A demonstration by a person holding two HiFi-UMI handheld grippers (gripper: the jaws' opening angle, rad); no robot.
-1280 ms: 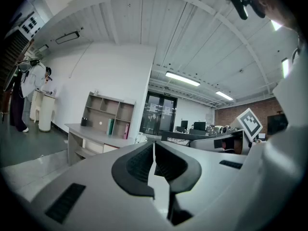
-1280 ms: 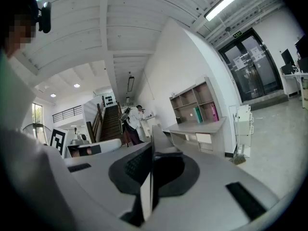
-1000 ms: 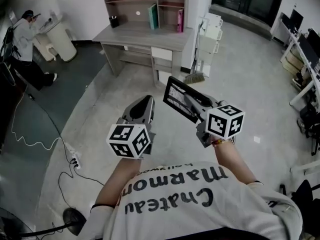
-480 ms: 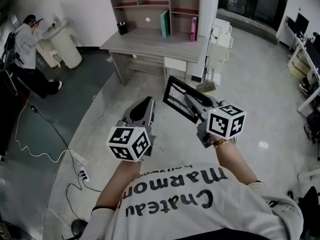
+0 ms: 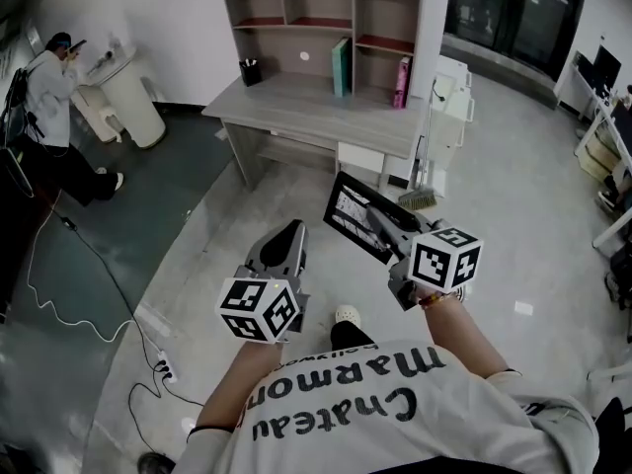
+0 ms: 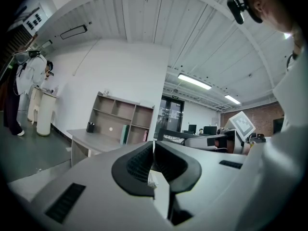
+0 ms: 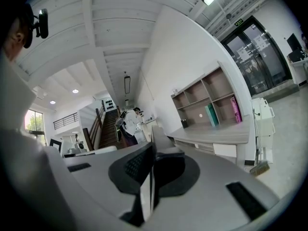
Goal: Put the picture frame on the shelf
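Shelf (image 5: 353, 13) holds books (image 5: 342, 66); right claw (image 5: 381, 221) grips picture frame (image 5: 348, 205); left claw (image 5: 290, 231) clenched.

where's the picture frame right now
Head view, right of centre: the picture frame is clamped in the right gripper above the floor, short of the desk.

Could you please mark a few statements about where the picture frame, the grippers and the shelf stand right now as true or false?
The right gripper is shut on the picture frame. True.
The picture frame already stands on the shelf. False: it is held in the air above the floor, short of the desk.
The left gripper holds a book. False: its jaws are together with nothing between them.
A teal book stands upright in the shelf. True.
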